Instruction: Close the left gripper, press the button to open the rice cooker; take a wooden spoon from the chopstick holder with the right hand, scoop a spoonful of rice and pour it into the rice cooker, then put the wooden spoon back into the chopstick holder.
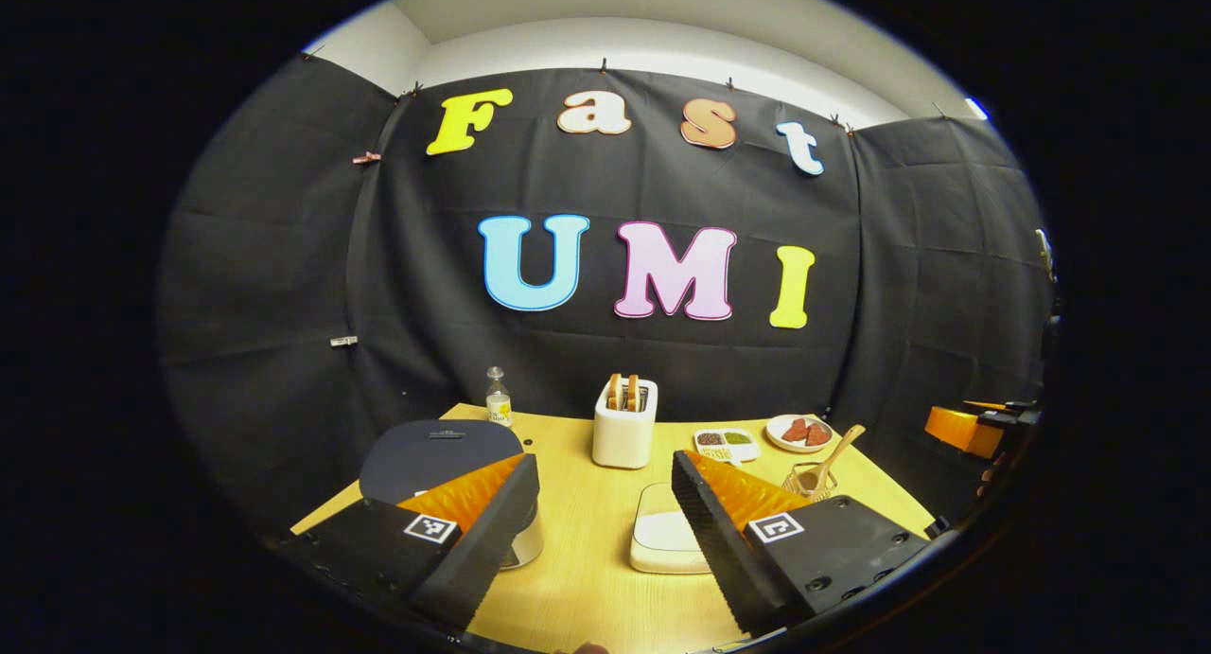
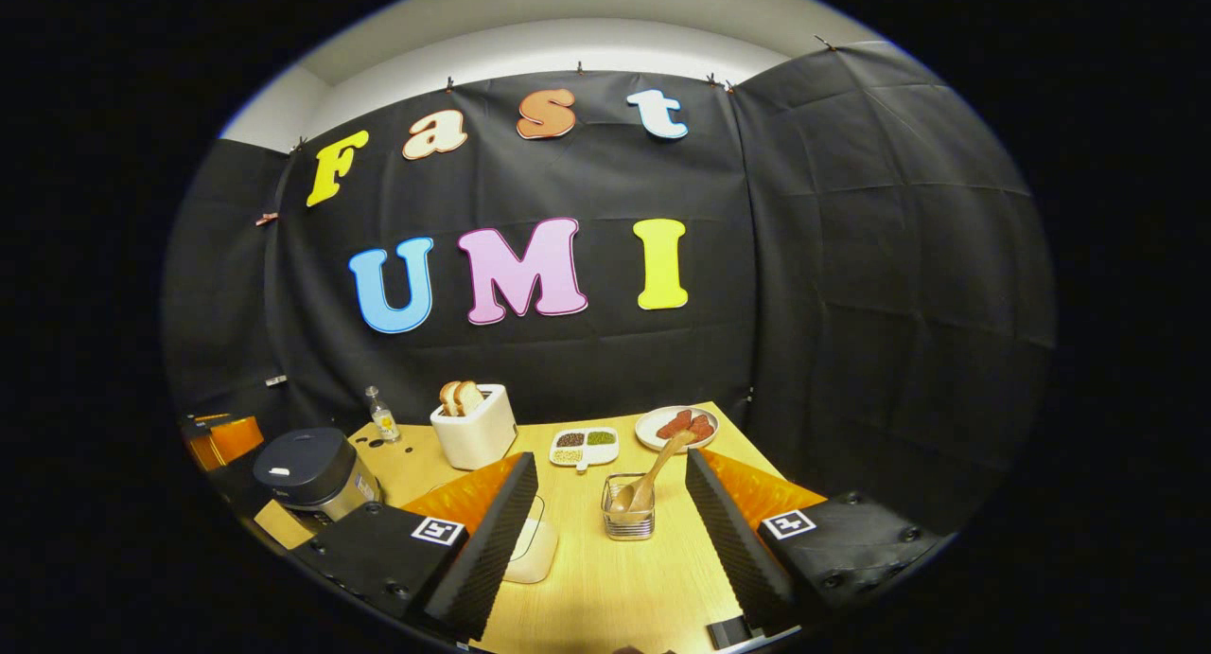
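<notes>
Staged kitchen booth.
Black cloth wall (image 2: 851, 256) is enclosing a wooden table (image 2: 624, 578) bearing toaster (image 2: 475, 429) and rice cooker (image 2: 312, 474).

Table (image 2: 653, 578): pale wood-grain top, smooth, slight sheen. Rice cooker (image 2: 312, 472): dark matt plastic lid, brushed metal-looking body w/ soft shine. Spoon (image 2: 653, 474): plain wood, matt. Holder (image 2: 628, 517) for it: thin wire/clear sides, shiny, metal-looking. Toaster (image 1: 624, 425): off-white plastic, smooth, satin. Flat white box (image 1: 667, 540) on table: smooth plastic, semi-gloss. Bottle (image 1: 498, 398): clear, glossy, paper-like label. Plate (image 2: 674, 429): white, glossy, looks ceramic. Divided tray (image 2: 584, 446): white smooth plastic. Booth wall (image 2: 851, 285): black cloth, matt, creased. Gripper fingers (image 1: 714, 531): ridged, rough foam-like inner faces; matt housings.
</notes>
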{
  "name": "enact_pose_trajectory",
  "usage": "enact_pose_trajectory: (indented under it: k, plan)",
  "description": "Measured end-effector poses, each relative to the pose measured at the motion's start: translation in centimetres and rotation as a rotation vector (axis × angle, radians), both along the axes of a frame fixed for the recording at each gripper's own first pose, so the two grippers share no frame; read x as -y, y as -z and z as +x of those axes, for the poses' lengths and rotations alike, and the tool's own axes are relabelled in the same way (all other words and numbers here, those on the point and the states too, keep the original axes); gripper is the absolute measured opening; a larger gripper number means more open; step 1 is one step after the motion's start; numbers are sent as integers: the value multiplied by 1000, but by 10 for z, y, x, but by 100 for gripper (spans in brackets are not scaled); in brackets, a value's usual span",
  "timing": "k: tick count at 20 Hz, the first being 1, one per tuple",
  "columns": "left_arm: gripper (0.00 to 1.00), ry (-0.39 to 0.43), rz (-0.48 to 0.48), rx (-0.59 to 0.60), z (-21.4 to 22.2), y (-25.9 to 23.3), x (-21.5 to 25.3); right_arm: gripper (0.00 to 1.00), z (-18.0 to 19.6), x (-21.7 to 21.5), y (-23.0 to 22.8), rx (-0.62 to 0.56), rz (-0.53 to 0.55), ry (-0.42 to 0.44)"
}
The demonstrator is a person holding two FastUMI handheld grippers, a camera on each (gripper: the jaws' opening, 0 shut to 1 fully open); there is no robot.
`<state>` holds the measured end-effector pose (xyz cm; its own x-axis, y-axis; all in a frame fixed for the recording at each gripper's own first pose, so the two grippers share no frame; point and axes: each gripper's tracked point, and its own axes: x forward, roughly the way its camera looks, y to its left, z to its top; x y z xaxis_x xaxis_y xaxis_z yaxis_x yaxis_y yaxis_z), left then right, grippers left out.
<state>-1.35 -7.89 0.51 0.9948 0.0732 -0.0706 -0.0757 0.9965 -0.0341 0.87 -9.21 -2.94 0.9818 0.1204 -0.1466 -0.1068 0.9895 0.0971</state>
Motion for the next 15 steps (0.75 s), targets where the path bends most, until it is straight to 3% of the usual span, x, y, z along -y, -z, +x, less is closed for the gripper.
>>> enact_pose_trajectory:
  k: [6,15]
  plan:
    - [96,-71,15,8,-9,-8,-2,98,2,3,8,-19,12,-61]
    - [96,-31,32,48,1,-17,-12,98,-3,-32,4,-16,-46,-106]
